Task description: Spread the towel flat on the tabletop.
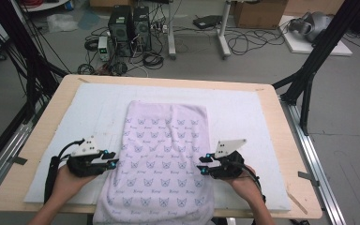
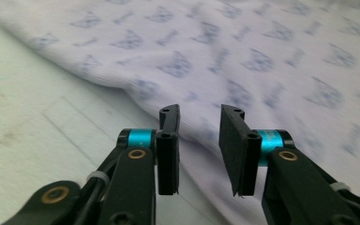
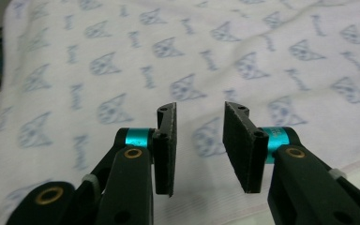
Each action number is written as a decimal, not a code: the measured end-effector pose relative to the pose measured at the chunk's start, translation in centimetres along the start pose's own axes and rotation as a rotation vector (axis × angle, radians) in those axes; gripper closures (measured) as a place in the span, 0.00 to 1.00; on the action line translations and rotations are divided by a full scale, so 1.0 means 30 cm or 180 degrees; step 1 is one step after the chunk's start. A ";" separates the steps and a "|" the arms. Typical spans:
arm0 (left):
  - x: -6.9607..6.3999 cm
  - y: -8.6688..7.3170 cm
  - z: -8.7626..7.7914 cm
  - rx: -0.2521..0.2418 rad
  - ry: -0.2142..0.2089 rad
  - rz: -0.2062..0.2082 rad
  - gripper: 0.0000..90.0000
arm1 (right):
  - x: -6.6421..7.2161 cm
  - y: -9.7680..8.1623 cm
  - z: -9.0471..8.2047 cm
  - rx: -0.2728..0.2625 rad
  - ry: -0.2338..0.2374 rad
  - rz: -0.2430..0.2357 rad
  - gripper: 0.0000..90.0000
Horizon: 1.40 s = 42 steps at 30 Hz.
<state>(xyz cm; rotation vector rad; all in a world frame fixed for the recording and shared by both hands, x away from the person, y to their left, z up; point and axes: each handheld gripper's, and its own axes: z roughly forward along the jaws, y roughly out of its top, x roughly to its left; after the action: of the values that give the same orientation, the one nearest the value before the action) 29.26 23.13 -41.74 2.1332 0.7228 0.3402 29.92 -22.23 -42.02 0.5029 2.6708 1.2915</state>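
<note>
**High view: two grippers flank a folded cloth lying near to far**

High view puts the person's hands at the near edge of the table (image 1: pixel 37 140), each holding a gripper beside the cloth (image 1: pixel 164 154). The left gripper (image 1: pixel 115 161) sits at the cloth's left edge and the right gripper (image 1: pixel 201 165) at its right edge, both pointing inward toward each other across the fabric. Both have their jaws parted with nothing between the pads; the left gripper view shows the left gripper (image 2: pixel 199 150) with a clear gap above the cloth's edge (image 2: pixel 243 61), and the right gripper view shows the right gripper (image 3: pixel 199 150) the same way over the fabric (image 3: pixel 243 56).

The cloth's long axis runs from near to far. Its near end hangs over the table's near edge, and its far end stops about midway up the white pad (image 1: pixel 243 112) that covers the tabletop. Bare pad lies open to the left, right and far side of the cloth, well apart from any other thing.

The cloth is pale lilac, printed with rows of small blue cat-face motifs, lying mostly flat with soft wrinkles near its far end.
</note>
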 end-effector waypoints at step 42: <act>-0.032 0.323 0.397 0.0443 -0.0362 0.0244 0.76 | -0.100 0.031 0.055 0.0057 -0.0146 0.0056 0.62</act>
<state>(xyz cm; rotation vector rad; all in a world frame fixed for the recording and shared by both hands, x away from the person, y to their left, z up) 37.77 10.30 -41.38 2.2960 0.6160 0.2124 33.38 -21.54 -42.40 0.5527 2.6487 1.2461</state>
